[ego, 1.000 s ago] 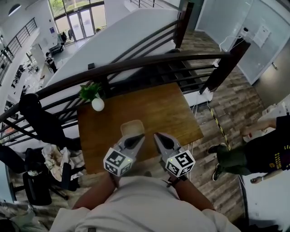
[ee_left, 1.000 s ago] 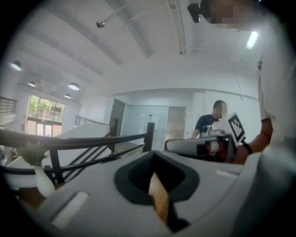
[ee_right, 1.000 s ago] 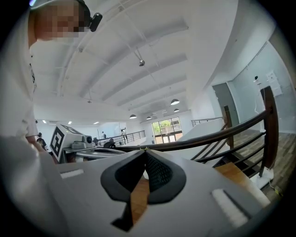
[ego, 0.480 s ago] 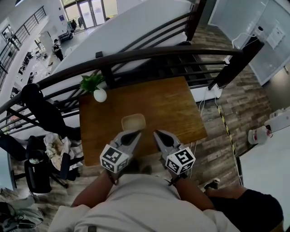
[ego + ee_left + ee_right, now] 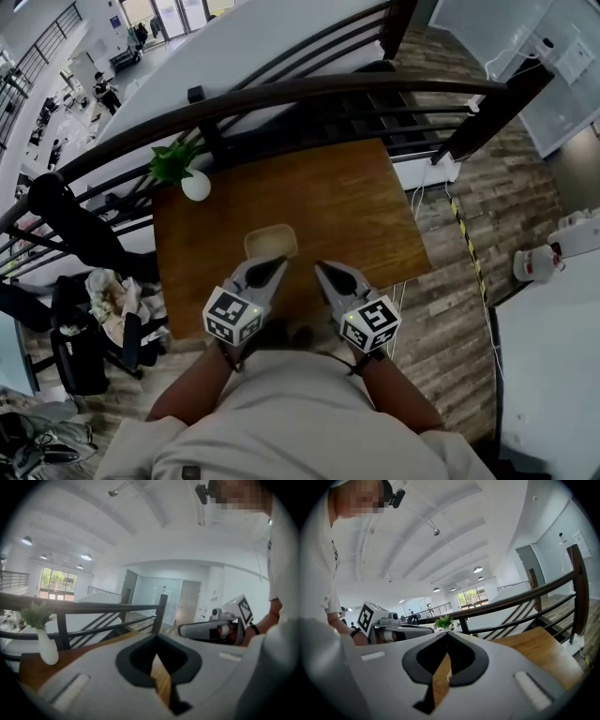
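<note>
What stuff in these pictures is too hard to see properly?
- Beige tub: too small in the head view to tell what is inside; in the left gripper view the gripper's own body blocks it.
- Middle of the table's near edge: head view, covered by the left gripper, right gripper and the person's arms.

You're on an upper-floor office landing, dark railing [image 5: 281, 94] far ahead, stairs [image 5: 352, 117] just beyond it, lobby glass doors [image 5: 173, 11] below at far left, office chair [image 5: 80, 366] near left.
</note>
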`<state>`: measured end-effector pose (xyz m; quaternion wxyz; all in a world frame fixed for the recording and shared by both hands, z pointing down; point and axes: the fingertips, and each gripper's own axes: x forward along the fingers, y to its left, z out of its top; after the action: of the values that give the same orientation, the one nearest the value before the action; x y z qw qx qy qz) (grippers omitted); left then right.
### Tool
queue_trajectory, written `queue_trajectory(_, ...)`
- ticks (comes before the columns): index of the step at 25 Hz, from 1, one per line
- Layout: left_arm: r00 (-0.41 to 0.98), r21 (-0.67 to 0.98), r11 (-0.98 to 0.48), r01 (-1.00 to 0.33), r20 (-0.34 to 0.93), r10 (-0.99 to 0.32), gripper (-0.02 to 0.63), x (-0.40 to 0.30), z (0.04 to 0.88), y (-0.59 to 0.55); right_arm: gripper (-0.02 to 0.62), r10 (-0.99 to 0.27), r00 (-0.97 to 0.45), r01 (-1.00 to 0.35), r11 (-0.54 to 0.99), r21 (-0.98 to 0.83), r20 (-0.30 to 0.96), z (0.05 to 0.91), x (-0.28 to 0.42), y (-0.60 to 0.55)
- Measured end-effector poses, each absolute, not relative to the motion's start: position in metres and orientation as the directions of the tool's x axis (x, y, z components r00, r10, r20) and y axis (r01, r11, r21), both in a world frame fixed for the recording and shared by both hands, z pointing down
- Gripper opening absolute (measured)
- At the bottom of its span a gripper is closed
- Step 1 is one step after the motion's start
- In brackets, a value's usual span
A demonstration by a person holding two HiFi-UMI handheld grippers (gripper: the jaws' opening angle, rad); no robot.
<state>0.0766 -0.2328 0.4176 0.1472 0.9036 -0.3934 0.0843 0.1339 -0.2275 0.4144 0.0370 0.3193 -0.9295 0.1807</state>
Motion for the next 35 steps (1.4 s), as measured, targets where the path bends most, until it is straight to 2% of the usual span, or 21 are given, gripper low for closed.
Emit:
queue_trajectory(15, 0.675, 0.257, -0.627, -0.735, 0.364, -0.642, 0.003, 0.048, 0.488, -0.280, 0.009, -0.564, -0.767, -0.640, 0.634, -0.434, 0.307, 0.513, 0.123, -0.278)
queue_trajectory(27, 0.691, 0.300, -0.631, -0.715, 0.443, -0.572, 0.003, 0.028, 0.553, -0.308, 0.067, -0.502, -0.769, -0.640, 0.588, -0.495, 0.397, 0.593, 0.102, -0.302)
queue_trajectory(35, 0.706, 0.319, -0.650, -0.690, 0.497, -0.505, 0.003, 0.028, 0.595, -0.328, 0.081, -0.456, -0.779, -0.626, 0.521, -0.580, 0.431, 0.642, 0.100, -0.323)
